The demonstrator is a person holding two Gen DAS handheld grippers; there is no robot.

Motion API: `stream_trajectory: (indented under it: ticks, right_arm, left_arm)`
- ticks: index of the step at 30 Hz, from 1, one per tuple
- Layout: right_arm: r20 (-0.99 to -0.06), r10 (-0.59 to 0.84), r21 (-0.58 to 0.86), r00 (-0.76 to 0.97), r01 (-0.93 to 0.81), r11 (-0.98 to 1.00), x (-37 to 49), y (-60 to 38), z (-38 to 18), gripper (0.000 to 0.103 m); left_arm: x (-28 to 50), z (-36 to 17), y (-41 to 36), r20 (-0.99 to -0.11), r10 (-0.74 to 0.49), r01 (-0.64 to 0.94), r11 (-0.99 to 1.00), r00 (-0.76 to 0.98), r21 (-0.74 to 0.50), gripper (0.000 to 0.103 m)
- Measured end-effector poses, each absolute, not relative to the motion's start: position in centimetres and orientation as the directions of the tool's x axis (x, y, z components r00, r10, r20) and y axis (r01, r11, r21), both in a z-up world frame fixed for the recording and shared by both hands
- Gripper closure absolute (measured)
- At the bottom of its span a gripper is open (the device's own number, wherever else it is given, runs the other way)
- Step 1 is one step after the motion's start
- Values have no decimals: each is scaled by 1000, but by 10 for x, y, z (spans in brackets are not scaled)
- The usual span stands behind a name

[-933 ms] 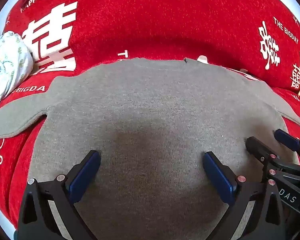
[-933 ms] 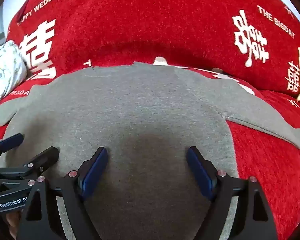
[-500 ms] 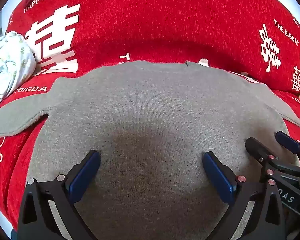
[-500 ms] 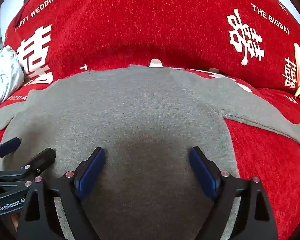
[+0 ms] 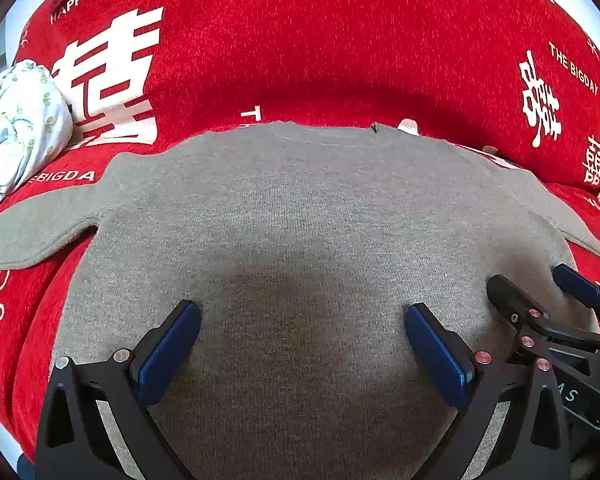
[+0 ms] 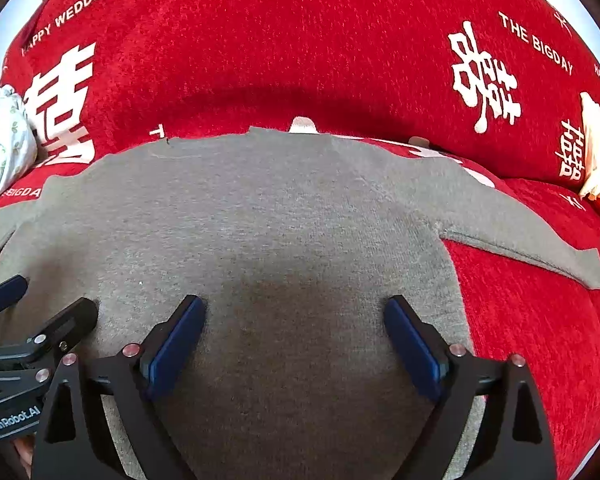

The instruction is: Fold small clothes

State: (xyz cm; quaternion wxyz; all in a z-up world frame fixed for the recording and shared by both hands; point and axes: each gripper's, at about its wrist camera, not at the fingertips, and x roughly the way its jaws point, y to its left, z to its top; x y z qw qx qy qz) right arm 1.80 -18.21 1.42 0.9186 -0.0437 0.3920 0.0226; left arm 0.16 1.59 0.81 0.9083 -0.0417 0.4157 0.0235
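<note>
A small grey knit sweater (image 5: 300, 208) lies flat on a red sofa cover, sleeves spread to both sides; it also shows in the right wrist view (image 6: 260, 216). My left gripper (image 5: 302, 336) is open and empty, hovering over the sweater's lower left part. My right gripper (image 6: 296, 332) is open and empty over the lower right part, close beside the left one. The right gripper also shows at the right edge of the left wrist view (image 5: 540, 292), and the left gripper at the left edge of the right wrist view (image 6: 40, 300).
The red sofa cover (image 5: 320, 40) with white lettering rises behind as a backrest. A pale floral cloth bundle (image 5: 16, 128) lies at the far left. A cream-coloured item (image 6: 598, 152) sits at the far right.
Both grippers have edged slightly back and up from the sweater, so a little more of it shows. Both stay open. The sweater has not moved.
</note>
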Motion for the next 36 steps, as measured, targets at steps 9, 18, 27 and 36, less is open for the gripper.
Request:
stream_trajectory:
  ticks: [9, 18, 27, 36]
  right_arm:
    - [-721, -2, -67, 693, -67, 995, 18, -182, 12, 5]
    - [-720, -9, -74, 694, -65, 995, 18, -181, 13, 5]
    - [-724, -15, -78, 690, -60, 995, 18, -183, 13, 5]
    - [-746, -37, -84, 665, -39, 996, 23, -182, 13, 1]
  left_arm:
    - [-2, 5, 10, -753, 15, -84, 995, 658, -53, 0]
    - [-3, 4, 7, -752, 18, -88, 995, 659, -53, 0]
    - [-5, 4, 5, -751, 19, -91, 994, 660, -55, 0]
    - [-3, 3, 6, -757, 19, -92, 994, 653, -54, 0]
